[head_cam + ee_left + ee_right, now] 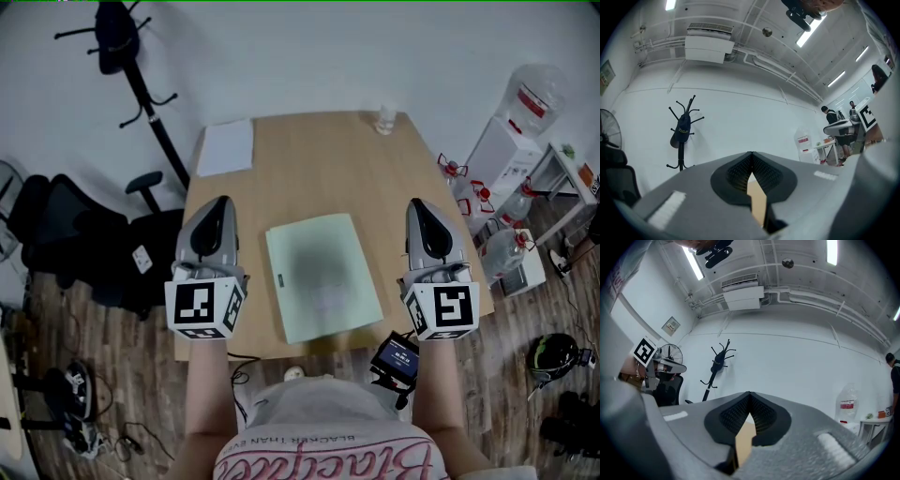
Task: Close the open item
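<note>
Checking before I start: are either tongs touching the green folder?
No, the green folder lies on the table between the left gripper and right gripper, clear of both.

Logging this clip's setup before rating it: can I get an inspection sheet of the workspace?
Surface: wooden table.
Job's things: green folder lying flat at centre; open or closed unclear.
Clutter: white sheet at far left corner; clear container at far edge.
Tools: left tool and right tool shut, empty, either side of the folder.
Cables: thin cable on floor, left.
Surroundings: coat stand, office chair, water jug, helmet.
</note>
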`<state>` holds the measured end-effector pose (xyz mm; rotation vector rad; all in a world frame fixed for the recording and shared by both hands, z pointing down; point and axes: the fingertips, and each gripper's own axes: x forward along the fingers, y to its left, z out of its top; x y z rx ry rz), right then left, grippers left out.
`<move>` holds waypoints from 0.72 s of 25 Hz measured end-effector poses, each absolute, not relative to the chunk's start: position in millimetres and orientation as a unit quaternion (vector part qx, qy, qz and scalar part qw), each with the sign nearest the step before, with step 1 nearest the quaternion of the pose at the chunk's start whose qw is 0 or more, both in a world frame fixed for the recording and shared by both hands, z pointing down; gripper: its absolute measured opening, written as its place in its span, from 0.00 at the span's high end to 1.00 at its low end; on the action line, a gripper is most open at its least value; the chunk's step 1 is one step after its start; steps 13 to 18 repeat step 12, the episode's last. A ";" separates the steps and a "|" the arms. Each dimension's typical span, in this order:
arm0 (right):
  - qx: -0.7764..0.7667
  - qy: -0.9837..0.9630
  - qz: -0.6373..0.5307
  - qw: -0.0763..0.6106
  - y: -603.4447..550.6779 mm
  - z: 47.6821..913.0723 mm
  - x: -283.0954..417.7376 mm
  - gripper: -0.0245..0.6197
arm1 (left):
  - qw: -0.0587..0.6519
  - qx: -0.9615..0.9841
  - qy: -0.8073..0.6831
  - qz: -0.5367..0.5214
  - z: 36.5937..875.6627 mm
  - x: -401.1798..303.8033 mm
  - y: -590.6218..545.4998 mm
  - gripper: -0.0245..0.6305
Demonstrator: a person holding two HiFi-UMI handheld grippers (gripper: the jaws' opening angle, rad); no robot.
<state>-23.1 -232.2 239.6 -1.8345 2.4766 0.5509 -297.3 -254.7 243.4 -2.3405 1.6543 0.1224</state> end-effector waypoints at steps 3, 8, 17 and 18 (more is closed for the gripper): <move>-0.587 0.790 0.175 0.005 -231.0 239.6 -22.1 0.96 | 0.135 -0.810 0.570 0.042 244.2 -296.0 -254.3 0.94; -0.589 0.789 0.174 0.003 -228.4 242.7 -21.8 0.96 | 0.133 -0.812 0.567 0.041 247.8 -294.6 -253.1 0.94; -0.590 0.789 0.173 0.000 -227.0 243.4 -22.9 0.96 | 0.134 -0.812 0.566 0.042 247.5 -296.1 -251.5 0.94; -0.590 0.789 0.173 0.000 -227.0 243.4 -22.9 0.96 | 0.134 -0.812 0.566 0.042 247.5 -296.1 -251.5 0.94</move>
